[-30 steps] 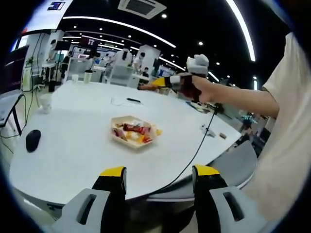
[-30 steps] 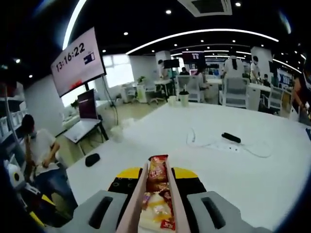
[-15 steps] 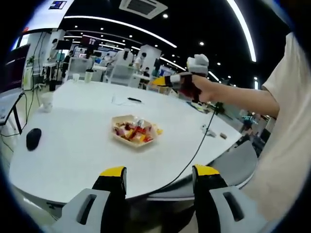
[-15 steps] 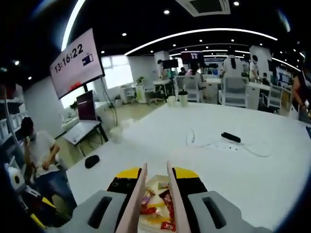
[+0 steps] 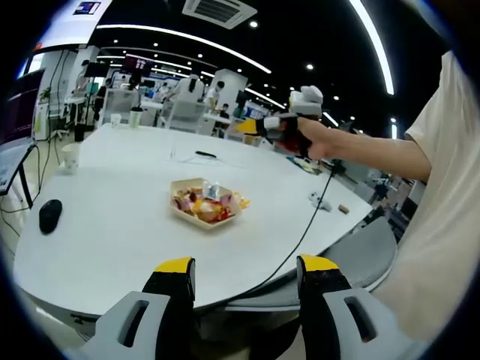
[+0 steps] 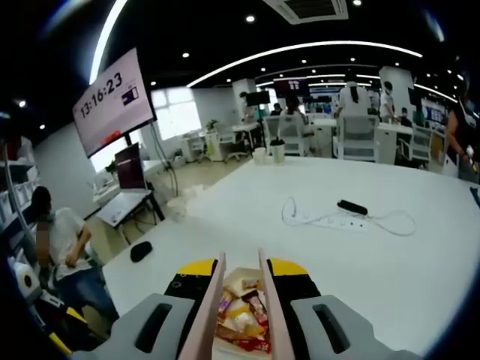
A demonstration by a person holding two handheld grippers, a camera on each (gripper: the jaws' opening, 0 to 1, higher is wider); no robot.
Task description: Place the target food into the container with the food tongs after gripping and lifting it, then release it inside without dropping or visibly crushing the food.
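My right tool (image 6: 240,300) pinches the food tongs (image 6: 212,315), tong arms parted over the container (image 5: 204,205) of snacks (image 6: 241,319) on the tabletop (image 5: 120,232). Left tool (image 5: 247,279) spread, empty.

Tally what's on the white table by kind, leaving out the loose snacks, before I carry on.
Snack tray: 1
Black mouse: 1
Black power strip with white cable: 1
Paper cup: 1
Total: 4
The snacks in the tray are too small to count. Small items at the far right edge are unclear.
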